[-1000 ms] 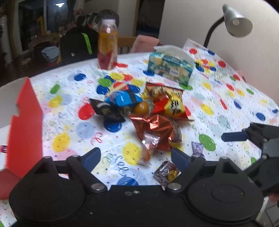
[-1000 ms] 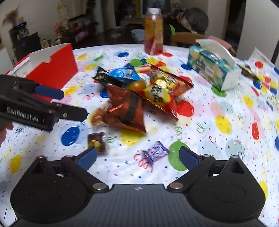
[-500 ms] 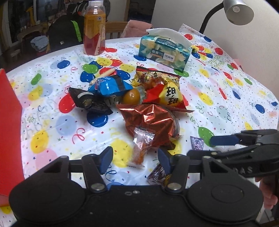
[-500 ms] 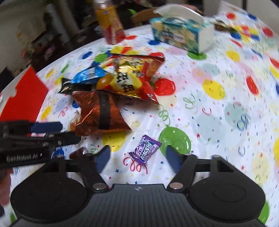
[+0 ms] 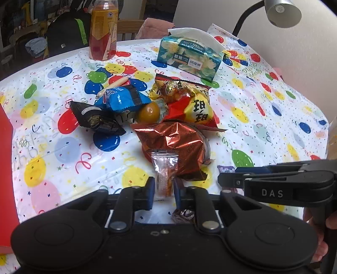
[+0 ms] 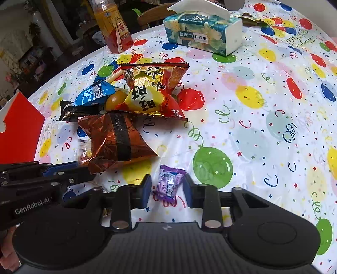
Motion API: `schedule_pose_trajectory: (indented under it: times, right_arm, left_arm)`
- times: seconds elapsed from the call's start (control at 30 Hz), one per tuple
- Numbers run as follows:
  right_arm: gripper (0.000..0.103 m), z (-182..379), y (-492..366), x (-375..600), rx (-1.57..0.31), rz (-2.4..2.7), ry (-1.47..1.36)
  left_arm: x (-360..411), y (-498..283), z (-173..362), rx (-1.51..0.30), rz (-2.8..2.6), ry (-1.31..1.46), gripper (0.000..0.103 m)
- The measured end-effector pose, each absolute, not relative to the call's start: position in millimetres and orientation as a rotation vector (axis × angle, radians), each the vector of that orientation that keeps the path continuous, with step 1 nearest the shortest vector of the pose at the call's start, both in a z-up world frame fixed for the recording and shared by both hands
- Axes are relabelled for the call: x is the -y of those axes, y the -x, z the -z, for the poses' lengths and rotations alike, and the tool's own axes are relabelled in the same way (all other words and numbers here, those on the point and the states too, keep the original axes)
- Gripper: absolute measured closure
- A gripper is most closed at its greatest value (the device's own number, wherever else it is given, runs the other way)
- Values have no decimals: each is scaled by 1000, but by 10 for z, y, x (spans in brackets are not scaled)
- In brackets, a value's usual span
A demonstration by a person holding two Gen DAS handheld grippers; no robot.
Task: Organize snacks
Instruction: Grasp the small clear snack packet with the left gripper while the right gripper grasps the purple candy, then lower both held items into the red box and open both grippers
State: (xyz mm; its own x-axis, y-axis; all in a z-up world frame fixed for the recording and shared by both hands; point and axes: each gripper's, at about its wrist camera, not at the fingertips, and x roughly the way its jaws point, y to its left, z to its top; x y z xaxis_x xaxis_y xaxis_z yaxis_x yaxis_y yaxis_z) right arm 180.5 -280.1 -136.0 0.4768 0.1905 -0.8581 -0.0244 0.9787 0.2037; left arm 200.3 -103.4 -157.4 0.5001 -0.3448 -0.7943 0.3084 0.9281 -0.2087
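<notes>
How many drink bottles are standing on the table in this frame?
1. The orange drink bottle stands upright at the far edge of the table, left of the tissue box, beyond the snack pile. None other shows.

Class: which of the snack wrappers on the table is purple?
The small purple candy between the right gripper fingers; the other wrappers are blue, black, copper, yellow-red or clear.

A grey desk lamp (image 5: 282,12) is leaning in over the table's balloon-print cloth (image 5: 263,118), a plain pale wall (image 5: 305,52) sitting behind, wooden chair (image 5: 128,26) poking up beyond.
</notes>
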Motion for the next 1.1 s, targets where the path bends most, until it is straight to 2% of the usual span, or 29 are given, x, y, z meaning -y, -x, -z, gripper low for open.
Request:
schedule_pose_trajectory:
  times: [0.37,1.1]
  right_arm:
    - [81,1216,-1659,2779,-1039,-148,-164]
    - [81,254,-1358,1985,-905,-395,-48]
  left_arm:
    - [876,-1853,1446,-965,365,75,92]
    - [191,-1380,759,-920,248,178,92]
